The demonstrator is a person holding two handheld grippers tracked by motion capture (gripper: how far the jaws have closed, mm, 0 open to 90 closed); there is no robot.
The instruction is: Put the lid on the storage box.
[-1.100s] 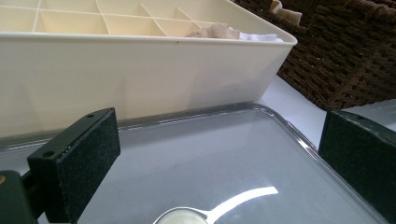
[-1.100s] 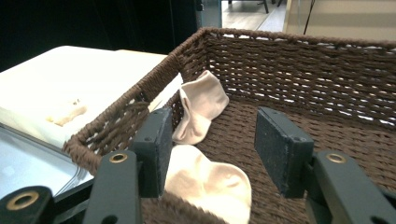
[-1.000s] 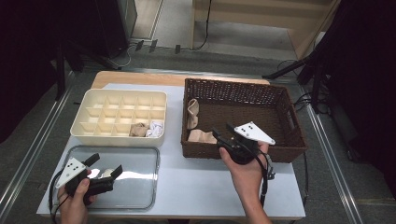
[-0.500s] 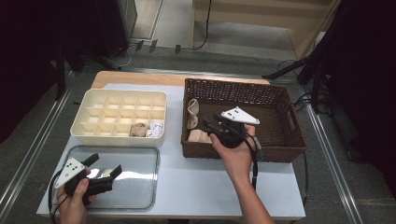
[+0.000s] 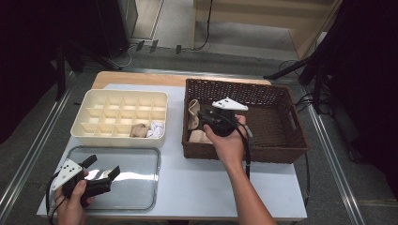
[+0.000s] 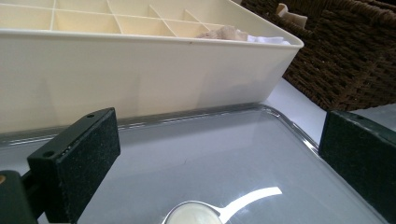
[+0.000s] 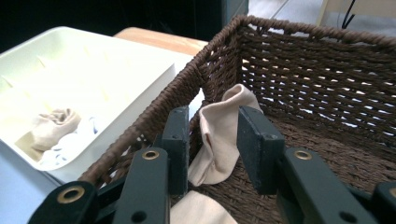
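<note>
**A:** High view first: what is laid out on the tabletop (image 5: 197, 183)?

**B:** A cream divided box (image 5: 119, 117) is seen at the left, with two rolled socks already placed in its near right compartments. A brown wicker basket (image 5: 277, 122) stands just beside it on the right. A clear tray (image 5: 141, 187) lies in front of the box.

**A:** Where is the sock being worked on?

**B:** A beige sock (image 7: 219, 135) is propped upright against the inner wall of the basket, at the corner nearest the box. A second beige piece lies flat below it.

**A:** And the right hand-held gripper (image 7: 212, 140)?

**B:** It has been lowered into the basket. Its jaws are set narrowly apart on either side of the upright sock, which stands between them. The pads appear near the cloth, but a firm pinch cannot be confirmed.

**A:** The left hand-held gripper (image 6: 219, 154)?

**B:** It is held low over the tray, jaws spread wide, with nothing between them.

**A:** Which step is judged to be in hand?

**B:** The pick-up of the sock from the basket. Next, the jaws would likely need to be closed fully on the cloth, then lifted clear of the wicker wall and carried to an empty compartment.
</note>
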